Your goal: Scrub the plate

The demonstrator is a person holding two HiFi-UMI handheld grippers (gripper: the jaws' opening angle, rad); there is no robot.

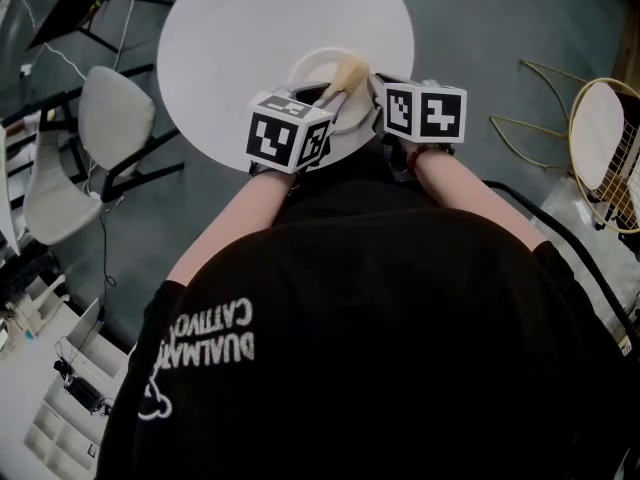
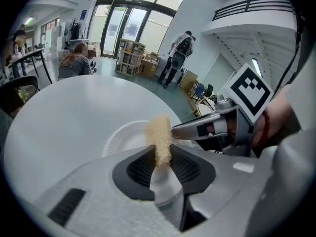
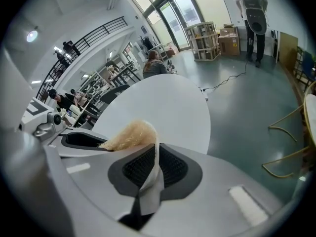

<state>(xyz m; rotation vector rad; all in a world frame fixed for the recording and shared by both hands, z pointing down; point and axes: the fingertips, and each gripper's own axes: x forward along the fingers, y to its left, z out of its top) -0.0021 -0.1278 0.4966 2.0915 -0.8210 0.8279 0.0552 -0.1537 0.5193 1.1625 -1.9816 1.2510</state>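
While the head view is looking steeply down, the plate (image 1: 315, 68) is lying on the round white table (image 1: 230, 38), close to its near edge. The left gripper (image 1: 325, 98) is reaching over the plate's near side with a tan scrub pad (image 1: 348, 72) resting on the plate. The right gripper (image 1: 378, 93) is sitting just beside it at the plate's right rim. Bare table is stretching away toward the far edge. A grey chair (image 1: 115, 118) is standing off the left edge and a wire chair (image 1: 600, 148) is standing well apart on the right.

In the left gripper view, the fingers are pressing together on the scrub pad (image 2: 159, 137), whose tuft is sticking out above the plate (image 2: 121, 139). The right gripper (image 2: 190, 130) is pointing in from the right, nearly touching the pad.

In the right gripper view, the fingers are standing almost together, pinching what looks like the plate's thin white rim (image 3: 152, 181). The scrub pad (image 3: 131, 135) is sitting just left of them.
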